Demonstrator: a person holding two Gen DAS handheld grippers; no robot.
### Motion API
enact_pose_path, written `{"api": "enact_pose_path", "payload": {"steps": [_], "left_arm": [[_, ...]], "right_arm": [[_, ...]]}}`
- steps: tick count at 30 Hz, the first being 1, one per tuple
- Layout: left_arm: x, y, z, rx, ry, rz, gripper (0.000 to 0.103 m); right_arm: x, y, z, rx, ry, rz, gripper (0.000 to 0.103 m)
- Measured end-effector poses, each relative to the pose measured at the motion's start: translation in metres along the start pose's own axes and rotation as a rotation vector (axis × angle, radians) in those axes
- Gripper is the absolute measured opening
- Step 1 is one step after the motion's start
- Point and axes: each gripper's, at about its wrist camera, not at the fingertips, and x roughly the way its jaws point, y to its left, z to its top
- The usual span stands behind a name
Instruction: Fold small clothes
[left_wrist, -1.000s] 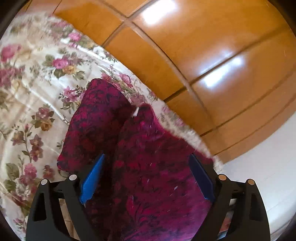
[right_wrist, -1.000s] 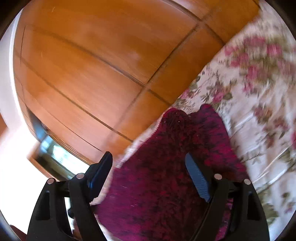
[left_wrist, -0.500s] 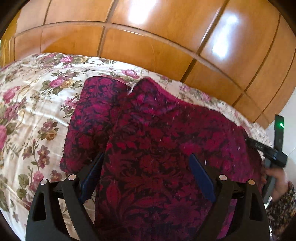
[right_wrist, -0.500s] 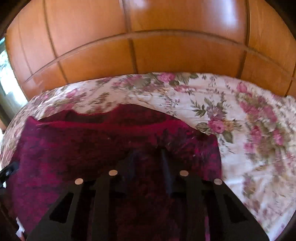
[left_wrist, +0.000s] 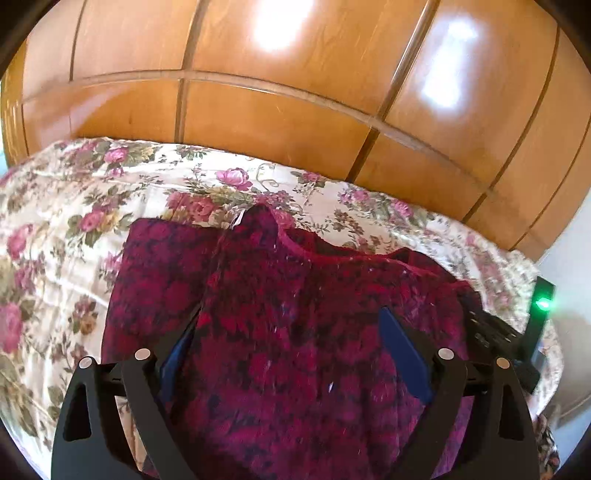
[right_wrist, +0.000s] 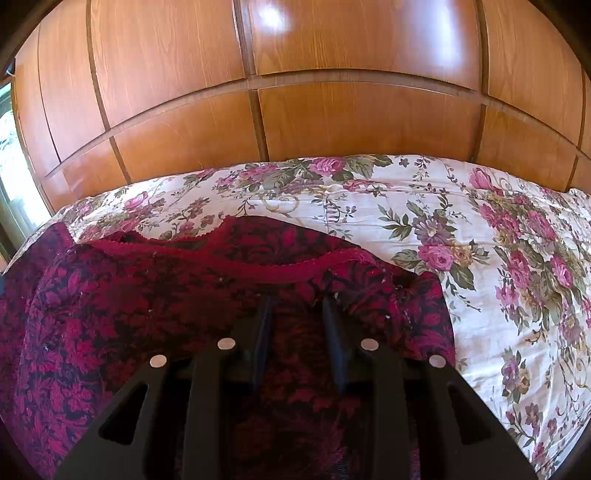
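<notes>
The left tool (left_wrist: 291, 339) points forward over the bed (left_wrist: 55, 236), its blue-padded fingers (left_wrist: 402, 350) spread wide with the garment (left_wrist: 295, 332) draped between and over them; whether they grip any cloth cannot be told. The right tool (right_wrist: 297, 332) points the same way, its fingers nearly together and pinching a raised fold of the garment (right_wrist: 147, 314) just below its scalloped neckline trim. The right tool also shows at the left tool's far right (left_wrist: 498, 332), with a green light. The garment is a dark red, floral-patterned knit, lying crumpled on the floral sheet. Ahead of both tools stand glossy wooden panels (right_wrist: 295, 110).
</notes>
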Motion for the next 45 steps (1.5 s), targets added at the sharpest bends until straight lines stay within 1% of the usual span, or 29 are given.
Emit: {"api": "enact_pose_path", "payload": {"steps": [2,3,4,5,6,8,10,12,14,15,16,18,19,21,23,25,27,29,32,35,36,37,39,41,43,44,45], "left_arm": [[-0.004,-0.004,0.004,-0.023,-0.03,0.03,0.09],[-0.007,-0.002,0.004,-0.035,-0.057,0.047,0.089],[-0.015,0.001,0.002,-0.057,-0.11,0.088,0.089],[-0.019,0.004,0.0,-0.07,-0.135,0.111,0.089],[-0.021,0.007,-0.002,-0.085,-0.148,0.116,0.089],[-0.019,0.006,-0.003,-0.081,-0.136,0.062,0.089],[-0.012,-0.009,-0.003,-0.02,-0.104,0.031,0.089],[-0.007,-0.028,-0.003,0.044,-0.093,0.004,0.089],[0.005,-0.054,-0.004,0.157,-0.07,-0.014,0.088],[0.013,-0.065,-0.004,0.208,-0.053,-0.015,0.077],[0.028,-0.076,-0.002,0.266,-0.025,-0.002,0.071],[0.053,-0.081,0.0,0.299,0.02,0.027,0.068],[0.067,-0.078,0.003,0.295,0.043,0.055,0.067],[0.086,-0.061,0.006,0.264,0.074,0.072,0.067],[0.095,-0.044,0.004,0.262,0.057,0.066,0.067],[0.094,-0.034,-0.005,0.305,0.009,0.05,0.067],[0.092,-0.024,-0.011,0.283,-0.019,0.007,0.067],[0.093,-0.019,-0.008,0.256,-0.008,-0.028,0.067],[0.093,-0.021,-0.009,0.261,-0.015,-0.034,0.068],[0.089,-0.022,-0.008,0.259,-0.021,-0.044,0.071],[0.084,-0.021,-0.009,0.253,-0.028,-0.048,0.075],[0.079,-0.02,-0.01,0.247,-0.035,-0.042,0.083],[0.063,-0.013,-0.014,0.222,-0.077,0.027,0.091],[0.048,-0.002,-0.019,0.171,-0.105,0.042,0.092],[0.033,0.01,-0.026,0.128,-0.131,0.097,0.092],[0.029,0.014,-0.029,0.124,-0.137,0.108,0.092],[0.025,0.019,-0.034,0.124,-0.146,0.143,0.092]], "right_arm": [[0.0,0.0,0.0,0.003,-0.003,0.004,0.028],[0.0,0.0,0.0,0.003,-0.004,0.005,0.028],[0.0,0.0,0.0,0.003,-0.005,0.005,0.028],[0.0,0.0,0.0,0.003,-0.006,0.005,0.028],[0.0,0.0,0.0,0.004,-0.007,0.008,0.028],[0.001,-0.001,0.0,0.009,-0.008,0.015,0.028],[0.001,-0.001,0.0,0.011,-0.009,0.018,0.028],[0.001,-0.001,-0.001,0.009,-0.011,0.016,0.028],[0.001,-0.001,0.0,0.01,-0.008,0.018,0.028],[0.001,-0.001,-0.001,0.009,-0.008,0.017,0.028],[0.0,-0.001,-0.001,0.008,-0.009,0.015,0.028],[0.0,-0.001,0.0,0.008,-0.009,0.014,0.028],[0.0,-0.001,0.0,0.008,-0.009,0.015,0.028],[0.0,-0.001,0.0,0.005,-0.01,0.012,0.028],[0.0,0.0,0.0,0.002,-0.009,0.01,0.028],[0.001,0.0,0.0,-0.002,-0.007,0.008,0.028],[0.002,0.0,0.001,-0.004,-0.005,0.014,0.028],[0.004,-0.001,0.002,0.003,-0.002,0.022,0.028],[0.003,-0.001,0.002,0.0,-0.007,0.018,0.028],[0.002,0.002,0.001,-0.009,-0.014,0.004,0.028],[0.001,0.003,0.001,-0.015,-0.018,-0.002,0.028],[0.0,0.004,0.0,-0.017,-0.021,-0.005,0.028],[-0.001,0.004,0.0,-0.02,-0.028,-0.009,0.028],[-0.001,0.005,-0.001,-0.023,-0.03,-0.011,0.028],[-0.002,0.006,-0.001,-0.025,-0.033,-0.016,0.028],[-0.003,0.006,-0.001,-0.028,-0.038,-0.019,0.028],[-0.004,0.007,-0.002,-0.03,-0.042,-0.022,0.029]]}}
